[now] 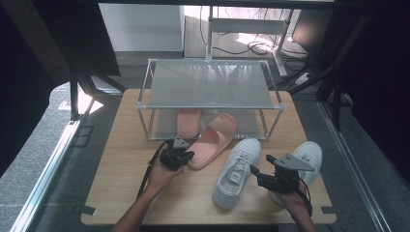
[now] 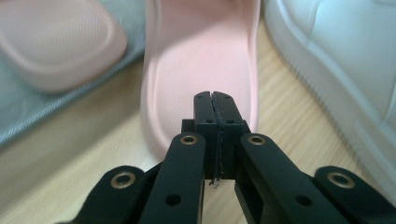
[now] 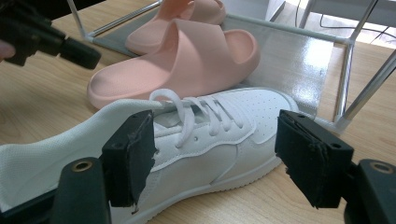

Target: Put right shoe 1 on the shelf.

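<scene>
You have a light wooden tabletop (image 1: 125, 193) with a two-tier metal-framed shelf rack (image 1: 209, 84) standing at its far edge, about centred. On the rack's lower shelf lies one pink slipper (image 1: 188, 122). A second pink slipper (image 1: 212, 140) lies slantwise, toe on that shelf's front edge and heel on the tabletop. Toward the near right corner you see two white sneakers (image 1: 237, 171), the other sneaker (image 1: 309, 157) closer to the right edge.

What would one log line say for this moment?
left hand-held gripper: shut, empty, at pink slipper heel | right hand-held gripper: open, by white sneaker
</scene>
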Demonstrator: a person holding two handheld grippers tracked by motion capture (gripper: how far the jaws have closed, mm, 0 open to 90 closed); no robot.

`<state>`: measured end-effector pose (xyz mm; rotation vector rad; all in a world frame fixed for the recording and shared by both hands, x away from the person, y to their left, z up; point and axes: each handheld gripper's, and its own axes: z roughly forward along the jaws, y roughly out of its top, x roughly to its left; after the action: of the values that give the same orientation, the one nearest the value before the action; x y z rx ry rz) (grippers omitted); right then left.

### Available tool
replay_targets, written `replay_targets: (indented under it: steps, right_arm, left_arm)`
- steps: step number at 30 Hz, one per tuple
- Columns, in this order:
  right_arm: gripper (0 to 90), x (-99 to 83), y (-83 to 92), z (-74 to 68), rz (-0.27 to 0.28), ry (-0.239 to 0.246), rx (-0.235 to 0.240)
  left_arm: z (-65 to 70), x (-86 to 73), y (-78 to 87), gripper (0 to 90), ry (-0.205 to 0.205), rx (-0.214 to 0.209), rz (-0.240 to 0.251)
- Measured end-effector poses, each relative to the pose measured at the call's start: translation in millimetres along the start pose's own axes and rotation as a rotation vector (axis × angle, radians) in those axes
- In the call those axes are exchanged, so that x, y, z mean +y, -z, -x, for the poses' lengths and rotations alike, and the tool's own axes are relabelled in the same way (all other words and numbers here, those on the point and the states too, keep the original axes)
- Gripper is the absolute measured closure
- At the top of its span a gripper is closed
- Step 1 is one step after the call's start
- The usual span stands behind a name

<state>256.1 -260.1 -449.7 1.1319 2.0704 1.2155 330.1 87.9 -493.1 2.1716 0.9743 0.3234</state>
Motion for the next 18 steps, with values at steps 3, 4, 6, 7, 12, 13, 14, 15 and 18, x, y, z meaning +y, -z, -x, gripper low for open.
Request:
replay_targets:
  steps: [3, 4, 6, 7, 12, 13, 14, 15, 18]
  right_arm:
    - [29.1, 0.0, -0.2, -0.1, 0.0, 0.0, 0.0]
    - [29.1, 0.0, -0.3, 0.0, -0.001, -0.002, 0.0]
    - [29.1, 0.0, -0.9, -0.1, -0.001, 0.0, -0.001]
    - [29.1, 0.0, -1.3, -0.3, -0.002, 0.0, -0.001]
    - [29.1, -0.2, -2.5, -1.7, -0.005, 0.005, 0.002]
    - [29.1, -0.2, -2.4, -1.9, -0.005, 0.005, 0.003]
    - [29.1, 0.1, -1.7, -1.9, -0.006, 0.003, 0.003]
    - [29.1, 0.1, -1.7, -1.9, -0.006, 0.003, 0.003]
    - [29.1, 0.0, -1.1, -0.9, -0.004, 0.002, 0.001]
  left_arm:
    - [-4.1, -12.2, 2.9, 90.0, 0.011, -0.008, -0.015]
    - [-5.5, -15.3, 3.8, 90.0, 0.016, -0.012, -0.02]
    - [-7.4, -20.5, 4.6, 90.0, 0.031, -0.025, -0.02]
    - [-8.0, -22.3, 5.0, 90.0, 0.035, -0.025, -0.021]
    - [-8.0, -28.1, 4.9, 90.0, 0.045, -0.033, -0.029]
    - [-7.6, -28.7, 4.5, 90.0, 0.044, -0.032, -0.031]
    - [-7.2, -29.2, 4.2, 90.0, 0.042, -0.034, -0.036]
    - [-6.3, -29.5, 3.3, 90.0, 0.041, -0.036, -0.038]
    - [-4.3, -29.4, -0.4, 90.0, 0.03, -0.039, -0.049]
